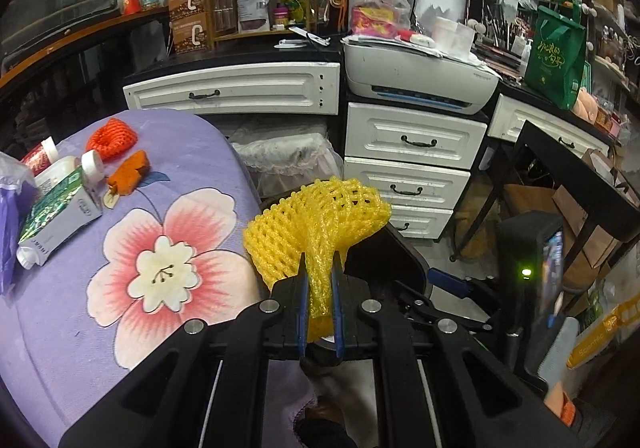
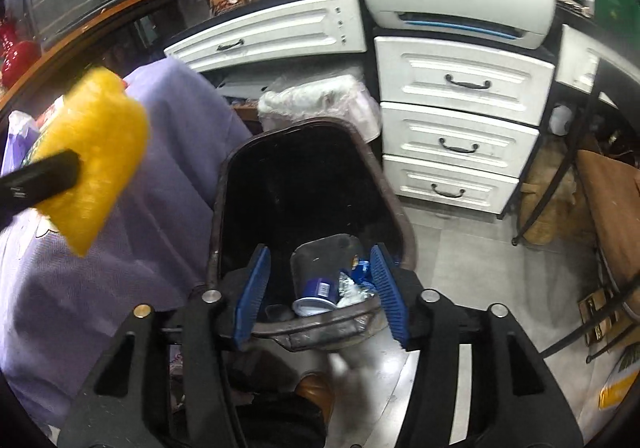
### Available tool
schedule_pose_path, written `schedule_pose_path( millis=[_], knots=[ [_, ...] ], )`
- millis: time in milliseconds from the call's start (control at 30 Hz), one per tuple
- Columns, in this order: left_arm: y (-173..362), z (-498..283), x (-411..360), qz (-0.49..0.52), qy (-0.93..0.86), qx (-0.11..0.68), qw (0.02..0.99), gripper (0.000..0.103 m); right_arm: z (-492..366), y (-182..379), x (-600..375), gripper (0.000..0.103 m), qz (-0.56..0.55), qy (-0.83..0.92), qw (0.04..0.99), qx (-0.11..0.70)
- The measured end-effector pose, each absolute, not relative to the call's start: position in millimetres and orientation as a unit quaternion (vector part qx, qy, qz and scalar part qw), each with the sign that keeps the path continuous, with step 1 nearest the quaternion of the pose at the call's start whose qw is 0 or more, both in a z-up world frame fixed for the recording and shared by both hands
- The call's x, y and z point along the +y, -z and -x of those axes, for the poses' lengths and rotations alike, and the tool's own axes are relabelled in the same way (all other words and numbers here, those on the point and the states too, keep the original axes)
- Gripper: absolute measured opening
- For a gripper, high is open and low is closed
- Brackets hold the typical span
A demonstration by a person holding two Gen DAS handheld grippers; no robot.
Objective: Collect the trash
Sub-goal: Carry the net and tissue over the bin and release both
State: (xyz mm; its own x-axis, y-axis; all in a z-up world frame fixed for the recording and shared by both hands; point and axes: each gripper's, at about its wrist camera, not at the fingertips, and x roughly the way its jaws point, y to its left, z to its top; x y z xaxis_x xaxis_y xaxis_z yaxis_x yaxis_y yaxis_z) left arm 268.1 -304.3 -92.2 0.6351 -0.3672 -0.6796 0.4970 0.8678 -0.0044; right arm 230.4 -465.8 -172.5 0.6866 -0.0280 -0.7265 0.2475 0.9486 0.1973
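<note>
Holding a yellow foam net (image 1: 320,224) pinched tight in my left gripper (image 1: 320,276), I had it lifted off the table and out past the table's right edge, on the way to the trash bin (image 2: 224,184). My right gripper (image 2: 320,280) hung right over the bin mouth, jaws spread apart with nothing between the pads; no earlier look given, so I only noted it empty. Down in the bin lay a blue-and-white cup (image 2: 316,292) and some crumpled foil (image 2: 352,288), so I judged one drop was done and the net was next.

Next move, my guess: swing the left gripper over the bin opening, which sat just right of the purple flowered cloth (image 1: 192,152), then let the jaws part. The net is light and springy, so it may cling to a pad.

Farther left on the cloth more trash waited: an orange scrap (image 1: 130,172), a red foam net (image 1: 114,138), a tube box (image 1: 60,216) and a roll of tape (image 1: 93,166). Beyond stood white drawers (image 1: 412,144).
</note>
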Motion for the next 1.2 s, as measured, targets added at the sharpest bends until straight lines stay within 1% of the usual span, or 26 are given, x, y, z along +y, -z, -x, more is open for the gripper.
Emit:
schedule_pose_path(
  millis=[133, 233, 300, 600, 767, 833, 867, 900, 933, 967, 1000, 1100, 1167, 1200],
  knots=[
    [105, -275, -318, -0.098, 0.244, 0.367, 0.892, 0.01, -220, 171, -469, 0.057, -0.134, 0.087, 0.909, 0.385],
    [115, -279, -329, -0.103, 0.245, 0.375, 0.888, 0.01, -211, 169, -473, 0.061, -0.125, 0.106, 0.909, 0.382],
    [122, -281, -336, -0.108, 0.245, 0.38, 0.886, 0.01, -205, 169, -477, 0.062, -0.126, 0.117, 0.908, 0.381],
    [156, -297, -363, -0.127, 0.24, 0.405, 0.873, 0.01, -185, 175, -490, 0.064, -0.13, 0.148, 0.902, 0.383],
    [170, -303, -372, -0.145, 0.236, 0.406, 0.871, 0.01, -180, 180, -496, 0.065, -0.137, 0.164, 0.897, 0.388],
    [172, -306, -373, -0.144, 0.235, 0.412, 0.869, 0.014, -180, 182, -497, 0.067, -0.143, 0.166, 0.895, 0.389],
    [175, -306, -372, -0.141, 0.233, 0.418, 0.867, 0.024, -179, 184, -498, 0.067, -0.146, 0.167, 0.894, 0.39],
    [174, -308, -372, -0.139, 0.232, 0.419, 0.867, 0.031, -179, 185, -498, 0.067, -0.147, 0.169, 0.893, 0.39],
    [174, -307, -370, -0.137, 0.233, 0.417, 0.868, 0.039, -179, 185, -498, 0.067, -0.147, 0.169, 0.893, 0.39],
    [172, -305, -370, -0.137, 0.234, 0.413, 0.869, 0.042, -178, 185, -498, 0.067, -0.149, 0.171, 0.892, 0.391],
    [169, -304, -369, -0.136, 0.236, 0.41, 0.87, 0.047, -178, 186, -499, 0.067, -0.152, 0.173, 0.891, 0.391],
    [157, -299, -368, -0.132, 0.243, 0.399, 0.874, 0.055, -178, 186, -499, 0.067, -0.153, 0.174, 0.891, 0.39],
    [148, -293, -366, -0.128, 0.246, 0.388, 0.879, 0.065, -178, 184, -499, 0.068, -0.153, 0.173, 0.892, 0.389],
    [143, -292, -367, -0.128, 0.247, 0.385, 0.88, 0.067, -178, 183, -498, 0.068, -0.152, 0.172, 0.893, 0.388]
  ],
)
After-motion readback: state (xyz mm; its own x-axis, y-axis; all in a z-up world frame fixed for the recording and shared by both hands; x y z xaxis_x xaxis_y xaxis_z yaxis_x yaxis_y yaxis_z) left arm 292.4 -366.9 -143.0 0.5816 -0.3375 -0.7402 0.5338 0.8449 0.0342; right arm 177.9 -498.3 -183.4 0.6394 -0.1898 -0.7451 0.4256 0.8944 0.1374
